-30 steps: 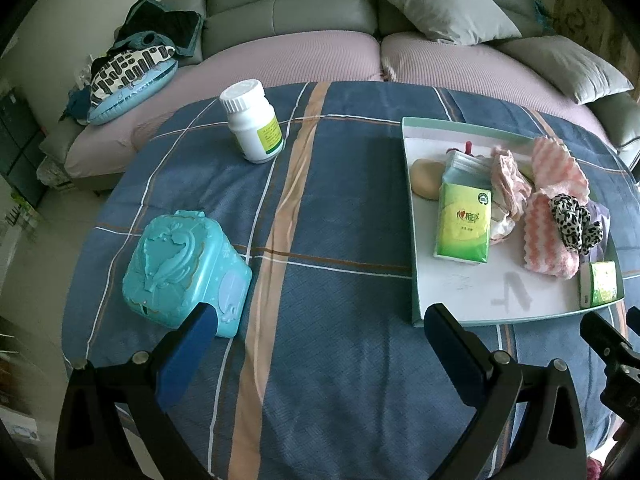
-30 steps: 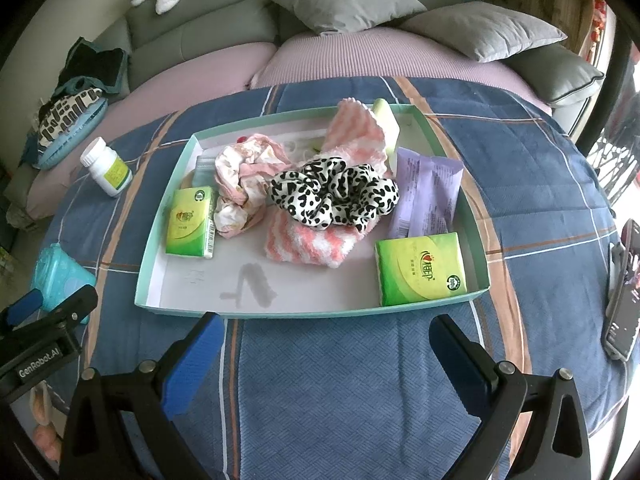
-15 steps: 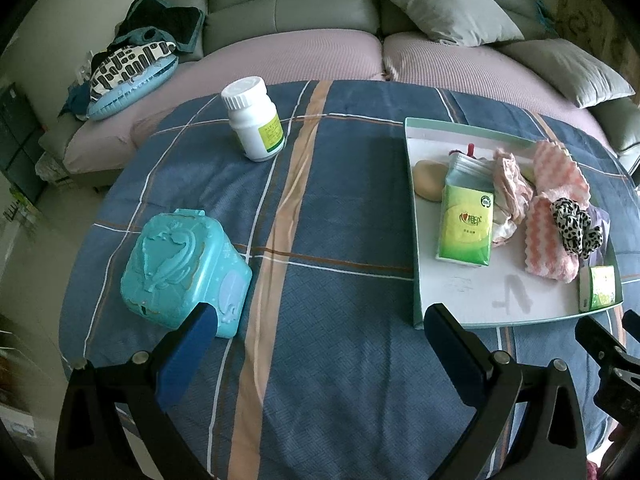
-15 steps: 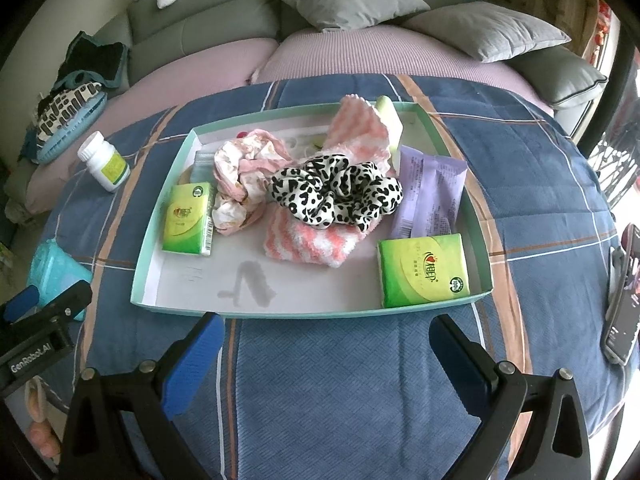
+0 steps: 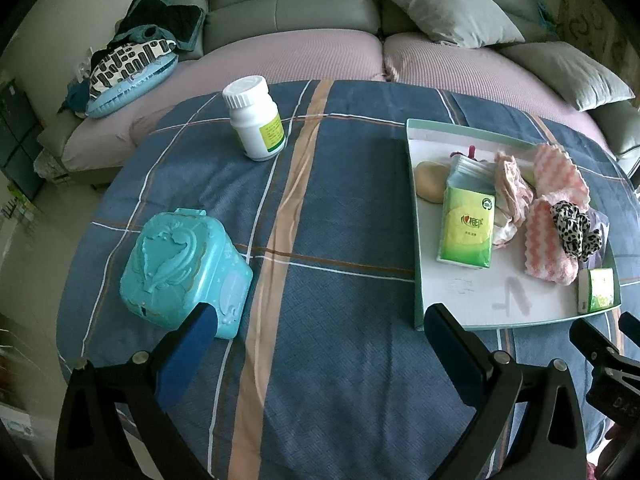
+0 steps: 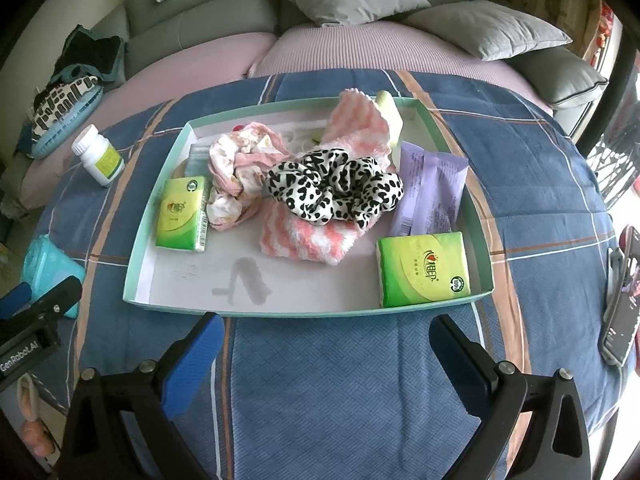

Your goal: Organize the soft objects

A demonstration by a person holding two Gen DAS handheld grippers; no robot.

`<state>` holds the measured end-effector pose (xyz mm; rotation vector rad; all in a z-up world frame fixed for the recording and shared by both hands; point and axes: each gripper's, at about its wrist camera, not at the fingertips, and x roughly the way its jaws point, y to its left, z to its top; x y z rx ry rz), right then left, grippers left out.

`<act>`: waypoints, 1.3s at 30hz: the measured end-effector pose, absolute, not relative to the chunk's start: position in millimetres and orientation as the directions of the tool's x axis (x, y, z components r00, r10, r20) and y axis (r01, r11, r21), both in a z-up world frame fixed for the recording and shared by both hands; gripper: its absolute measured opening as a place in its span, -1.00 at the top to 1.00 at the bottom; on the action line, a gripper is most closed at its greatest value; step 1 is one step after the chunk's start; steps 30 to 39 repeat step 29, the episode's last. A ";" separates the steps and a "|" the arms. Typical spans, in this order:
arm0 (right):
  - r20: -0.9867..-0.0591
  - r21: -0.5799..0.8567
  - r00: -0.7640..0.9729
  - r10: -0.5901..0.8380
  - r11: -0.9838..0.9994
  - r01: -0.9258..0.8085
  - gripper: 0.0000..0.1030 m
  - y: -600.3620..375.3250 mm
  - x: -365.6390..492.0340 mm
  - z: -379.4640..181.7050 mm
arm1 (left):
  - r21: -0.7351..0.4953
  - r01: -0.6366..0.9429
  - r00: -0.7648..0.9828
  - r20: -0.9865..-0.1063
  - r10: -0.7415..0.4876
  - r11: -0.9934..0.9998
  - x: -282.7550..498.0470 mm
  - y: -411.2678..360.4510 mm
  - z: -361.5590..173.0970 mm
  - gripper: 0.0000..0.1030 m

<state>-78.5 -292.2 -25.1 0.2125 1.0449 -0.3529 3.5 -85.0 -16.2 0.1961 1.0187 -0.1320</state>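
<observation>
A mint-rimmed white tray on the blue plaid tablecloth holds a leopard-print scrunchie, a pink striped cloth, a crumpled pink fabric, a purple packet and two green tissue packs. My right gripper is open and empty just before the tray's near rim. My left gripper is open and empty over bare cloth, left of the tray.
A teal plastic box lies by my left finger. A white pill bottle stands further back. A phone lies at the table's right edge. A sofa with grey cushions runs behind the table.
Both views have shifted slightly; the tray and table objects sit a little further back in frame. Both grippers stay open and nothing on the table has moved.
</observation>
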 end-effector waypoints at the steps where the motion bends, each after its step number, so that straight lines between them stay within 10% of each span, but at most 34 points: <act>1: -0.873 0.004 0.452 -0.184 0.924 0.383 -1.00 -291.9 -78.5 -25.1 | 0.103 0.201 0.519 -0.854 -0.017 0.974 3.2 -85.1 -16.0 -1.00; 39: -0.873 0.004 0.452 -0.184 0.923 0.384 -1.00 -292.5 -78.4 -25.6 | 0.101 0.199 0.533 -0.846 -0.021 0.975 1.9 -83.3 -12.5 -1.00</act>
